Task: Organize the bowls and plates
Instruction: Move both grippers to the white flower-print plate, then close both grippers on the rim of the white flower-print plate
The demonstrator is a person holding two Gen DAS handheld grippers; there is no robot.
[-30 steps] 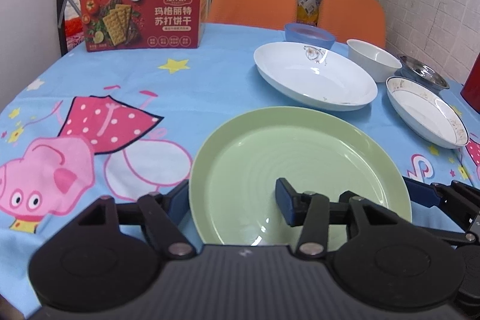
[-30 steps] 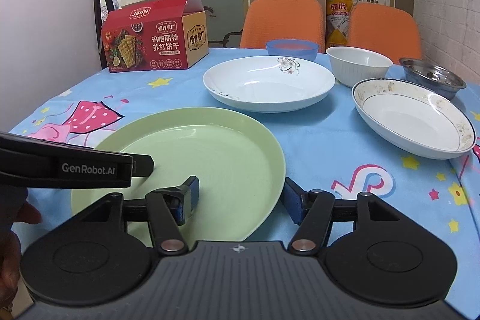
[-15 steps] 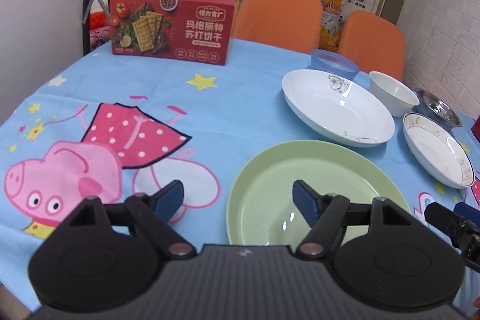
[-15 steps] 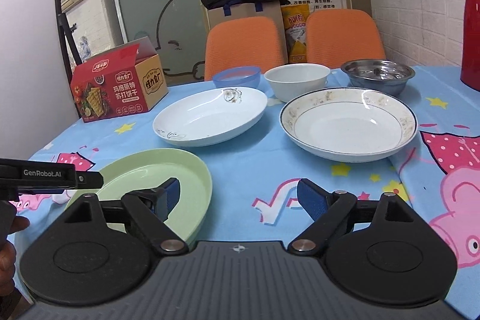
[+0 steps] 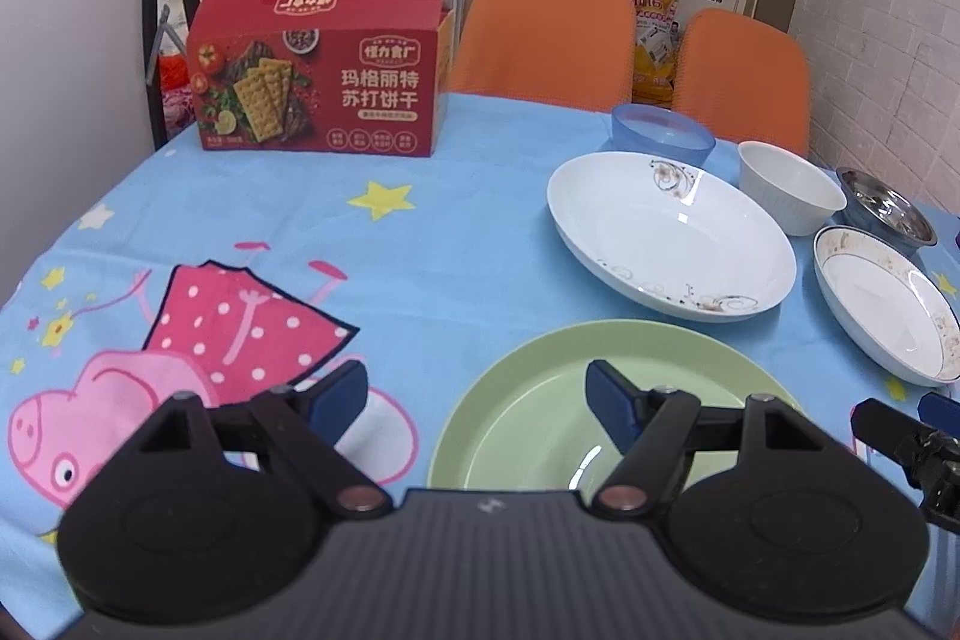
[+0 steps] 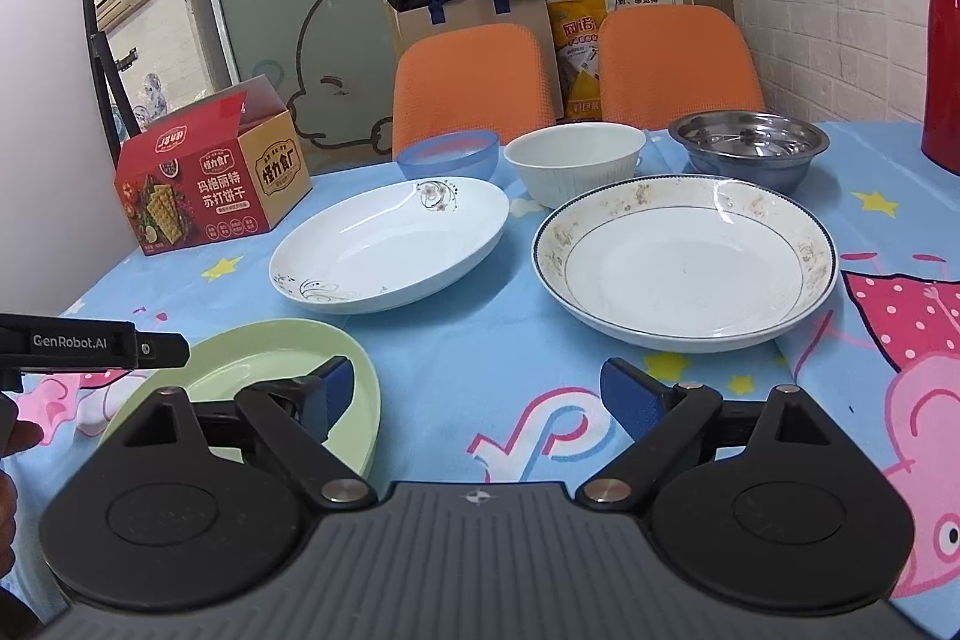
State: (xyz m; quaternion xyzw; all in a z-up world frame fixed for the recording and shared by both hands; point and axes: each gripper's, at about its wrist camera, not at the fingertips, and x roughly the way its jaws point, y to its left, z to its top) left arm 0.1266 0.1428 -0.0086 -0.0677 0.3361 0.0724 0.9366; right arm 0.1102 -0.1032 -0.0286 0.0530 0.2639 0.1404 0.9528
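Fingers spread and empty on both grippers: left gripper (image 5: 477, 397) straddles green plate's (image 5: 540, 412) near-left rim, right gripper (image 6: 474, 394) just beside it.

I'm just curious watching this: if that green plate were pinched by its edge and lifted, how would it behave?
The green plate looks rigid, so it probably wouldn't flex. Its glossy glare suggests a slippery rim. Wide and shallow, it would likely tilt when held by one edge.

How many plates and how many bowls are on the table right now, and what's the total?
Plates: 3, the green plate, the floral plate and the rimmed plate.
Bowls: 3, the blue bowl, the white bowl and the steel bowl.
Total: 6.
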